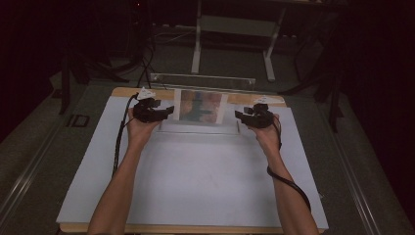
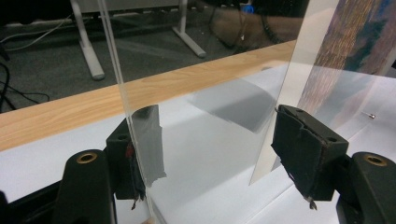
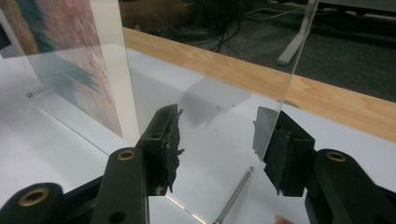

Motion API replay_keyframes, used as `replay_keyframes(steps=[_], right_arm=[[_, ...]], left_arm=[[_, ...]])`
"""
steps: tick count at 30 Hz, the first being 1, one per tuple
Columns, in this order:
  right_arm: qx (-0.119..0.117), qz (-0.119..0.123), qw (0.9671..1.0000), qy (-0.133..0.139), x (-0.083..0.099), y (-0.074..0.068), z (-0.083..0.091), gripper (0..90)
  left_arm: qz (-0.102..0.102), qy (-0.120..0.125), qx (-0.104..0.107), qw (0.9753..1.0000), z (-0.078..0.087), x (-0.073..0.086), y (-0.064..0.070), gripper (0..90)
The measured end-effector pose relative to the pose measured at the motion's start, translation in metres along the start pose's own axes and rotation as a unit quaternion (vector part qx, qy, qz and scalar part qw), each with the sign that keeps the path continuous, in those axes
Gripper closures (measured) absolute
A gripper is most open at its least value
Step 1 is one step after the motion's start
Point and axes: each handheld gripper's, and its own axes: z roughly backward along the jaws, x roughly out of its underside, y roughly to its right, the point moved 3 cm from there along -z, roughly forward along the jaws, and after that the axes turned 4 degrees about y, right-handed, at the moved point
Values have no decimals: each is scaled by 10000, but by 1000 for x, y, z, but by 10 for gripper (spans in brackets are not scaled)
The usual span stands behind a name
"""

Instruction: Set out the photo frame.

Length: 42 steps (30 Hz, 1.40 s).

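High view has the clear acrylic frame (image 1: 201,108) upright on the worktop (image 1: 195,186); left gripper (image 1: 164,112) and right gripper (image 1: 241,116) sit spread wide at its side edges, not pinching yet.

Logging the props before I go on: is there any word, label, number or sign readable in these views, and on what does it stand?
None can be read.
Picture sheet in the clear acrylic stand: a blurred colour image, no lettering visible.
Left tool and right tool: plain black, no markings.
White table cover: blank.
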Motion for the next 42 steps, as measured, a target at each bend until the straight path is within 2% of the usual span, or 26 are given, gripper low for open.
replay_keyframes(steps=[10, 27, 32, 42], right_arm=[[-56, 77, 9999, 58, -1, -8, 15, 518], [-139, 79, 9999, 33, 4, -21, 36, 521], [-165, 64, 9998, 43, 4, -25, 43, 521], [-135, 129, 9998, -28, 13, -46, 67, 521]], left_arm=[[131, 25, 93, 9999, 12, 4, 6, 323], [25, -41, 63, 10000, 35, 1, 22, 324], [-1, -66, 24, 10000, 46, 0, 30, 324], [89, -144, 97, 9998, 69, 11, 43, 324]])
